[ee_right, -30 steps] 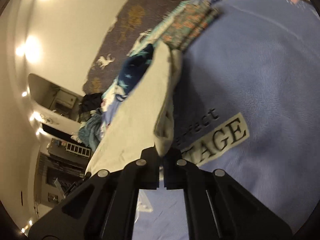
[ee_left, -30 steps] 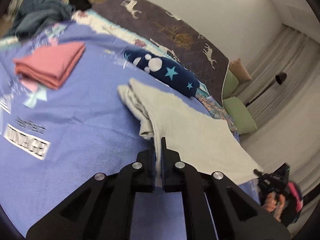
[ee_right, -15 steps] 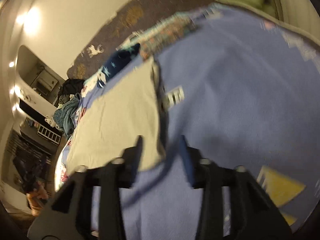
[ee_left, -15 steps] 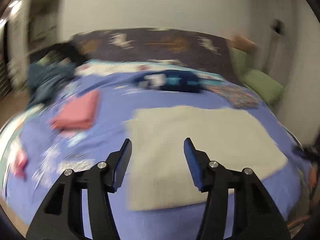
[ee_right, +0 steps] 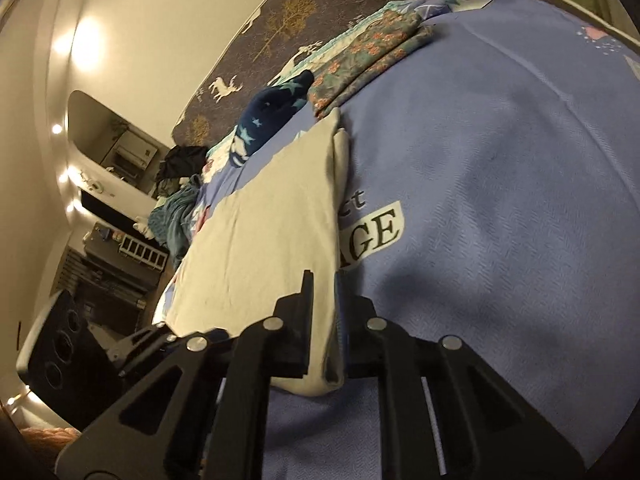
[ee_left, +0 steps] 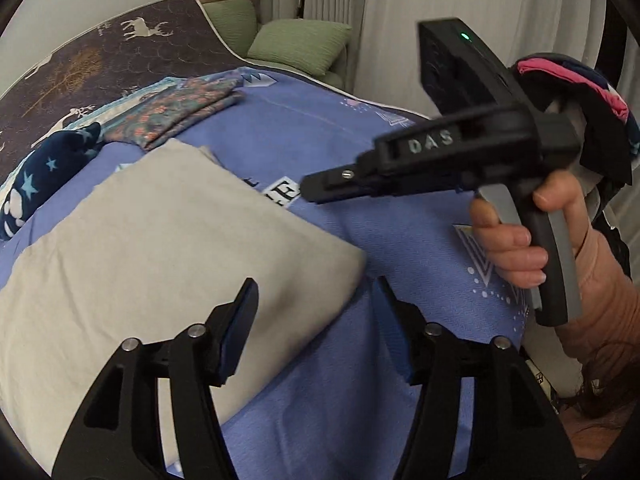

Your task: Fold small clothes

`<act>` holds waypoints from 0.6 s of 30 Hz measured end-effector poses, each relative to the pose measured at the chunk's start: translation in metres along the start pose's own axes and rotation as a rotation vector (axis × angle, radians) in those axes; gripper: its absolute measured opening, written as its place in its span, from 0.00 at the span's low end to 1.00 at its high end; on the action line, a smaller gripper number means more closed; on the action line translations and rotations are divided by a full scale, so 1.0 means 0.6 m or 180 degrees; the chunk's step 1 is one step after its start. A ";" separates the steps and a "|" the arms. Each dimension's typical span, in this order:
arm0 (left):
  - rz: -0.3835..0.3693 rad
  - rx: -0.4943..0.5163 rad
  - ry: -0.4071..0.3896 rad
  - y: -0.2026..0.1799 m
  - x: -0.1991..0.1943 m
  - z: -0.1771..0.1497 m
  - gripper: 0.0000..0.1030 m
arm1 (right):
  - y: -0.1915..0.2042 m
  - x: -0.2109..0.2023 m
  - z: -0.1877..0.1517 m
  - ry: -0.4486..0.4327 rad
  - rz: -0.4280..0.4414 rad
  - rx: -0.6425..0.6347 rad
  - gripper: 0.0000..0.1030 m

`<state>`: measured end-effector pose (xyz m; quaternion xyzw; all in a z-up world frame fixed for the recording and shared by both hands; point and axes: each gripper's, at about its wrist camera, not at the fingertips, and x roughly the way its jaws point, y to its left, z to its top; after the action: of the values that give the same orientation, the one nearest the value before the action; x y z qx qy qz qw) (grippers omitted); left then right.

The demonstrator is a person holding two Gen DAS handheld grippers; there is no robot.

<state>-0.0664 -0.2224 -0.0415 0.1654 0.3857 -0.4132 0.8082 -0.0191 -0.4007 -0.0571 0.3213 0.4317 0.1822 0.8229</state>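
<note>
A beige cloth (ee_left: 160, 240) lies folded flat on the blue bedspread (ee_left: 400, 152). My left gripper (ee_left: 316, 312) hovers at the cloth's near right corner. Its jaws are opening and the corner lies just ahead of them, untouched. In the right wrist view the cloth (ee_right: 272, 220) runs away from me, and its near edge sits between my right gripper's (ee_right: 325, 308) fingers. Those jaws are closing and pinch the folded edge. The left wrist view shows the right gripper (ee_left: 306, 190) from the side, held in a person's hand (ee_left: 516, 240).
A navy star-print garment (ee_left: 44, 172) and a folded floral cloth (ee_left: 180, 108) lie beyond the beige cloth. Green cushions (ee_left: 296, 48) and curtains stand behind the bed. A heap of clothes (ee_right: 176, 200) sits at the far end.
Both grippers let go of the hanging beige cloth, which now lies flat. The left gripper swung across to its right corner and stands open. The right gripper opened, then closed on the cloth's edge.
</note>
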 end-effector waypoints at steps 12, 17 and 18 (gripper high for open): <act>-0.0101 -0.0702 0.0072 0.053 0.027 -0.004 0.65 | 0.048 0.089 0.015 0.0675 0.0634 -0.0292 0.19; -0.0145 -0.0653 0.0017 0.045 0.027 0.004 0.65 | 0.024 0.046 0.042 0.0241 -0.0083 -0.0334 0.20; -0.0159 -0.0643 0.0035 0.042 0.030 0.004 0.65 | 0.016 0.045 0.043 0.0248 -0.0199 -0.0308 0.22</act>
<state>-0.0384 -0.2182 -0.0549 0.0756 0.4338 -0.3913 0.8081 0.0170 -0.3877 -0.0556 0.2601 0.4640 0.1894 0.8253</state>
